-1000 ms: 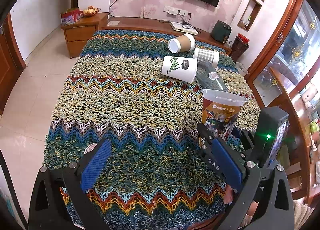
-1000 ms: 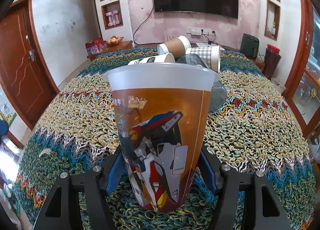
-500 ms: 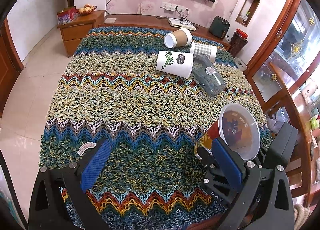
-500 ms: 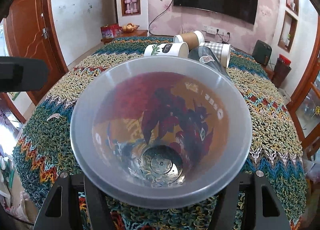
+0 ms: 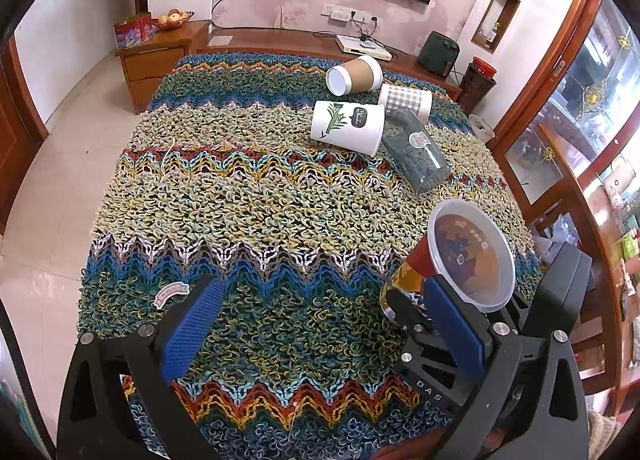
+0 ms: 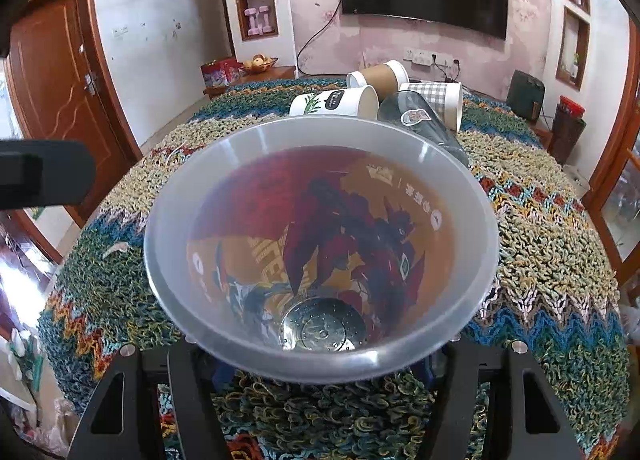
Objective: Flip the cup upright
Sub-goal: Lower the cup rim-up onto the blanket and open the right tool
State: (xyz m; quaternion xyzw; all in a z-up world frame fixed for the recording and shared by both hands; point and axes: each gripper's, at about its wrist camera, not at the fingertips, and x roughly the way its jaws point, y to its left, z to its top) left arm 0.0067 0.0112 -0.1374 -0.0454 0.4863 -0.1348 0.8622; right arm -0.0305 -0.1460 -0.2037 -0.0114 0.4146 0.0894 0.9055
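An orange printed plastic cup (image 6: 320,252) fills the right wrist view, its open mouth turned toward the camera. My right gripper (image 6: 320,372) is shut on the cup near its base; the fingertips are hidden behind it. In the left wrist view the same cup (image 5: 468,256) is at the right, tilted, over the knitted cloth (image 5: 256,204). My left gripper (image 5: 320,328) is open and empty above the cloth's near edge, its right finger (image 5: 452,324) just in front of the cup.
Several cups lie on their sides at the far end: a brown sleeved one (image 5: 354,74), a checked one (image 5: 406,100), a white one with a plant print (image 5: 348,126) and a dark clear one (image 5: 416,150). A wooden cabinet (image 5: 160,56) and chairs (image 5: 560,220) flank the table.
The cup stood upright one second ago and is now tipped back with its mouth toward the right wrist camera. The left gripper rose slightly and stayed open.
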